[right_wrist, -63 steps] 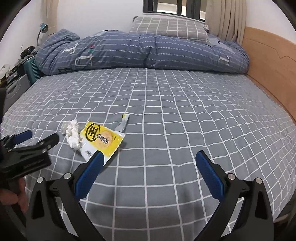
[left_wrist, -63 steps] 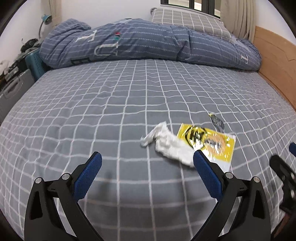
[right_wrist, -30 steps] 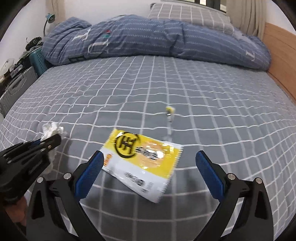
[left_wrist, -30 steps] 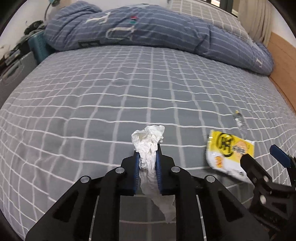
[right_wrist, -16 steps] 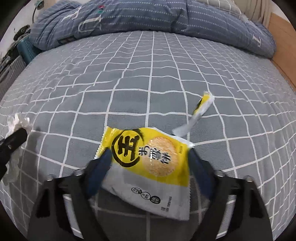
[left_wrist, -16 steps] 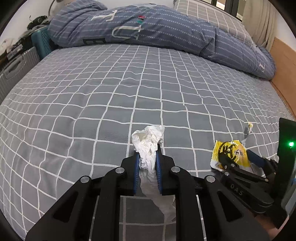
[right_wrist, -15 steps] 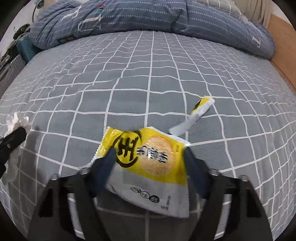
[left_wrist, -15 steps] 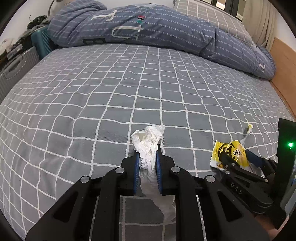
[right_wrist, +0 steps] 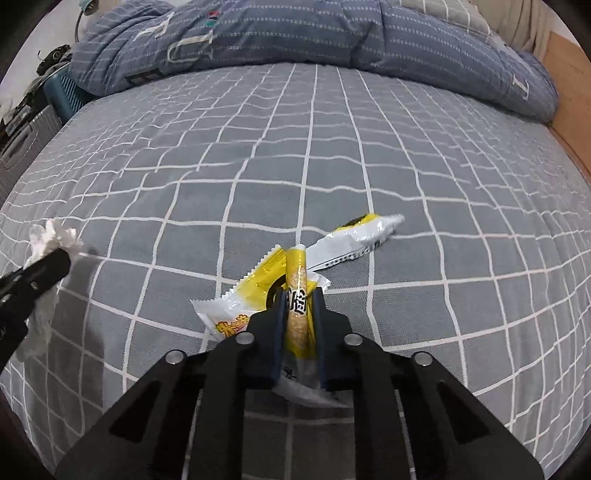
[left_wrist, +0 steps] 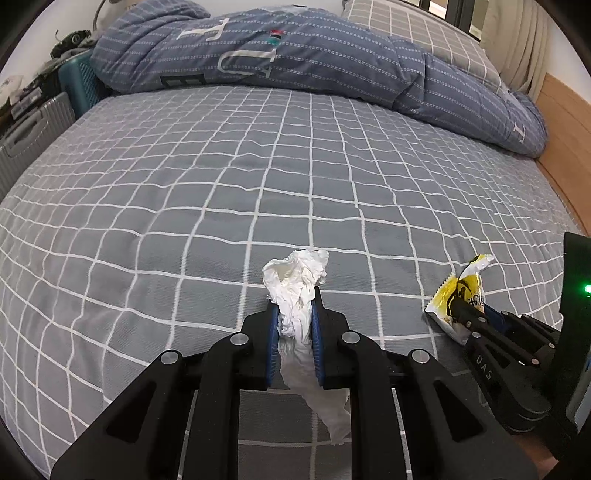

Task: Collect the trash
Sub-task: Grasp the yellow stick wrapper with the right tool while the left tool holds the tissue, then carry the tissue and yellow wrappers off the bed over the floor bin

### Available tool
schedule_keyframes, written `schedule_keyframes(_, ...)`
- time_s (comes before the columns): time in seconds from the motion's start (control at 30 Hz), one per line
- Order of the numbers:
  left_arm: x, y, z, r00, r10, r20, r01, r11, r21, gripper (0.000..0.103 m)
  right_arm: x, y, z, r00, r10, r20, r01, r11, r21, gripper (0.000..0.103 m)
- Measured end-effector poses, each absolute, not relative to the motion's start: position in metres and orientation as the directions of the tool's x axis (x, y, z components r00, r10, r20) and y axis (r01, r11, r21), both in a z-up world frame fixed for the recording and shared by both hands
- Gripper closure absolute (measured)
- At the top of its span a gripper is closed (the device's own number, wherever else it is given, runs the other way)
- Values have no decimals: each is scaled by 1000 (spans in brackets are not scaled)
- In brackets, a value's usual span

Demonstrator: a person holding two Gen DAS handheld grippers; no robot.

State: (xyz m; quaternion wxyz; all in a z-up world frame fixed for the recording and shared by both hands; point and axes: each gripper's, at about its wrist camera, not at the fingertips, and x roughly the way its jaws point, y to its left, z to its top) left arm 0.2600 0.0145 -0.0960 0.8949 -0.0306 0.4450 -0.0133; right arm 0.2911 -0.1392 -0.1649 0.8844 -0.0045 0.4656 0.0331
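Right now the right gripper (right_wrist: 299,295) is clenched on the yellow snack wrapper (right_wrist: 295,291); its jaws have just been closing, and the wrapper is folded up into a ridge between the blue pads, its long axis running toward twelve o'clock along the fingers. A white-and-yellow flap spills out at nine o'clock onto the grey checked bedsheet (right_wrist: 369,147), and the clear lower end trails back under the jaws. The left gripper (left_wrist: 295,314) is likewise clenched, on a crumpled white tissue (left_wrist: 297,280) that stands up above the fingertips at twelve and hangs loose below them at six.

Out from the right gripper, at about one o'clock and near the wrapper's tip, lies a torn strip of packaging (right_wrist: 354,236), white with a yellow end. Its long axis runs slantwise, from lower left up to the right, so it sits crosswise to the fingers. It rests flat on the sheet, apart from both grippers.

By my reading the strip is the piece left to collect, and the right hand is plainly the nearer; the left sits well off at nine o'clock. Both hands are full, though, so either load likely has to be dropped off first.

Beyond, at twelve o'clock, a blue striped duvet (right_wrist: 332,33) is heaped across the head of the bed.
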Motion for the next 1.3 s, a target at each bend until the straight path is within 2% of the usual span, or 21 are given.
schedule_keyframes(0.2, 257, 10, -91, 613, -54, -788, 12, 998, -59, 88, 285, -143, -150, 598, 59, -799, -62, 998, 27, 95)
schedule_keyframes(0.8, 217, 1, -67, 661, -94, -744, 73, 995, -61, 88, 246, -152, -100, 682, 145, -717, -113, 989, 93, 95)
schedule_keyframes(1.3, 189, -6, -52, 666, -89, -740, 54, 996, -72, 88, 205, -151, -76, 707, 166, -688, -135, 986, 99, 95)
